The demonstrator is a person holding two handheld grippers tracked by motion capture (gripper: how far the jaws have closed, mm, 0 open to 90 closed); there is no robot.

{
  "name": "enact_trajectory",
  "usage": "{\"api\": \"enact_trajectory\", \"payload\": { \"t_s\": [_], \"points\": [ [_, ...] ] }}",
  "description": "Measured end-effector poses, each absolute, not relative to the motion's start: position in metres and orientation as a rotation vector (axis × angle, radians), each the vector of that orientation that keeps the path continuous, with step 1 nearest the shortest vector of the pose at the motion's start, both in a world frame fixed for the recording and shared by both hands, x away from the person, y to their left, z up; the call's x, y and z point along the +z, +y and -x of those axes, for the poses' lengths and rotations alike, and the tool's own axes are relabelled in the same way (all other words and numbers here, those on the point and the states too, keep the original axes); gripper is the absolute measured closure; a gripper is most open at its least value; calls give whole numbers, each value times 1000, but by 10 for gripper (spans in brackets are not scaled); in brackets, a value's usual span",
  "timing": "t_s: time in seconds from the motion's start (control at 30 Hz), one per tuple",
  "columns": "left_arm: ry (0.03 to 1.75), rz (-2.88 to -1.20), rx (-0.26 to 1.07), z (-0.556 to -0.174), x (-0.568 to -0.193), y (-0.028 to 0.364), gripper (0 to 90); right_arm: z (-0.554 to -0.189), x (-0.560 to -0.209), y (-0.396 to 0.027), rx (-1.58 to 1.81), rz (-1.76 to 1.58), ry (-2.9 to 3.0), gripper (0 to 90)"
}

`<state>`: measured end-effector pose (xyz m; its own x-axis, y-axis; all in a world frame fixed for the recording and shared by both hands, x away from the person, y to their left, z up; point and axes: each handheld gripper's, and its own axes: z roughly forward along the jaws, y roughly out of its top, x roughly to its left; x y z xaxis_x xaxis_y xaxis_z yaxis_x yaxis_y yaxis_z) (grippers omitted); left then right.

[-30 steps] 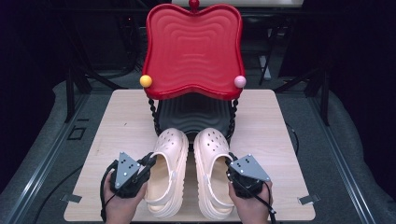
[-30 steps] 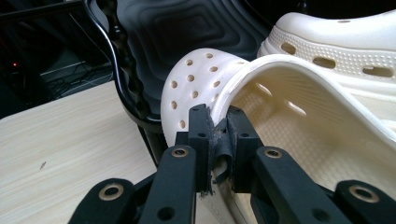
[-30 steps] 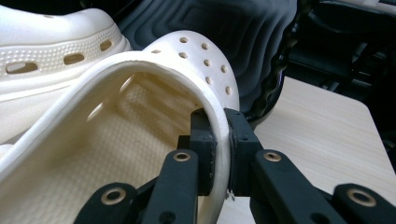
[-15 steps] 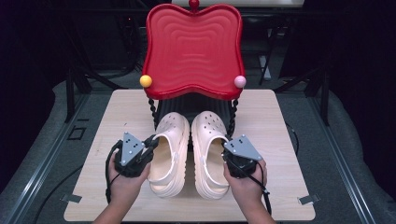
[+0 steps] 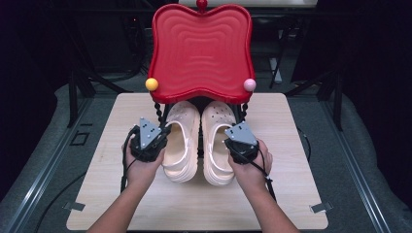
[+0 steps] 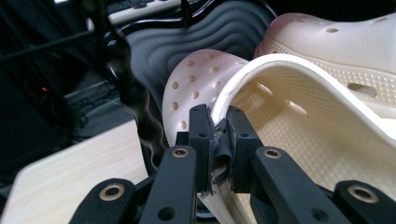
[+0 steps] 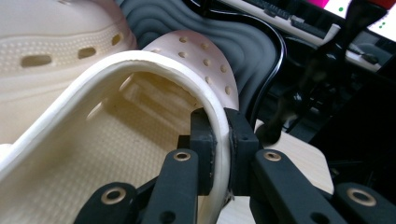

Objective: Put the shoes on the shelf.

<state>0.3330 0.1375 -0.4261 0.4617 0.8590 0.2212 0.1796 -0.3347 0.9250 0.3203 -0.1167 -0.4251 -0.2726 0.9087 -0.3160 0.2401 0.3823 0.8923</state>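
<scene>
Two cream clogs lie side by side on the wooden table [image 5: 296, 194], toes under the red rack. My left gripper [image 5: 158, 141] is shut on the outer side wall of the left clog [image 5: 182, 141]; in the left gripper view that rim [image 6: 299, 79] runs between the pads [image 6: 201, 135]. My right gripper [image 5: 232, 144] is shut on the outer side wall of the right clog [image 5: 218, 141]; the right gripper view has its rim [image 7: 116, 70] pinched between the pads [image 7: 239, 140]. A hand holds each gripper.
A red wavy-shaped shelf [image 5: 201, 48] on a black beaded stand rises at the table's far edge, with a yellow ball [image 5: 151, 84] and a pink ball [image 5: 249, 85] at its corners. A dark grey wavy lower shelf [image 6: 224, 32] sits under it, ahead of the clogs' toes.
Both hands have slid the pair of clogs away from the person, so the toes now lie beneath the red shelf. The grips are unchanged.
</scene>
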Motion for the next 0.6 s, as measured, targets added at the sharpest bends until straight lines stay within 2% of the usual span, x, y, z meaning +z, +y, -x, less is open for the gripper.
{"api": "enact_trajectory", "payload": {
  "t_s": [0.17, 0.3, 0.6],
  "points": [
    [867, -1813, 965, -348, -426, 130, 832, -336, -427, -107, 909, -1001, 1722, 831],
    [875, -1804, 931, -356, -432, 128, 818, -346, -434, -104, 894, -1009, 1729, 823],
    [888, -1801, 898, -355, -442, 121, 773, -346, -447, -99, 901, -988, 1767, 765]
  ]
}}
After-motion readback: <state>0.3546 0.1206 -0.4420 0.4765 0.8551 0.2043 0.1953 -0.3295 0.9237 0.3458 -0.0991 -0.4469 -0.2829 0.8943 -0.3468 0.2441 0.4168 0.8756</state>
